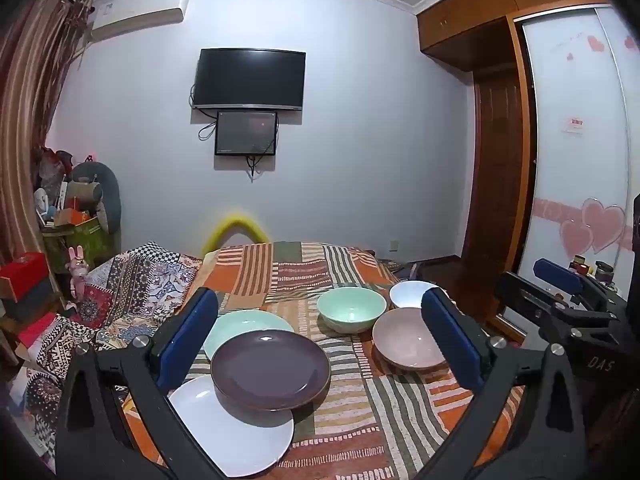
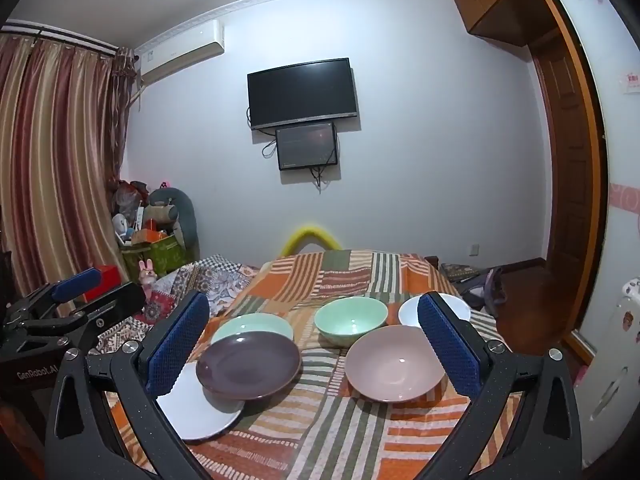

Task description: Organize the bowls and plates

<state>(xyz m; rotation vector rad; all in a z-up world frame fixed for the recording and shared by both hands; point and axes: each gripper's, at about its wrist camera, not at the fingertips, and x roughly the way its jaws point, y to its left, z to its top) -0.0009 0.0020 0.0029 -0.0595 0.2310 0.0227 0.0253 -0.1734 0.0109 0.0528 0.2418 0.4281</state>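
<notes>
A striped orange patchwork cloth (image 1: 352,412) covered the table. Three round plates overlapped near its left edge: dark purple plate (image 1: 270,371) over pale green (image 1: 240,322) and white (image 1: 232,432). Green (image 1: 351,309), pink (image 1: 404,338) and white (image 1: 408,293) bowls sat toward the right edge. The left gripper (image 1: 320,340) and right gripper (image 2: 314,344) hovered with jaws wide apart, empty.

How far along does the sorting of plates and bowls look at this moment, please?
Barely begun. Done: the purple plate overlaps the white plate and green plate, loosely piled. In hand: nothing; left claw and right claw are open. Left: green bowl, pink bowl and white bowl sit unstacked.
</notes>
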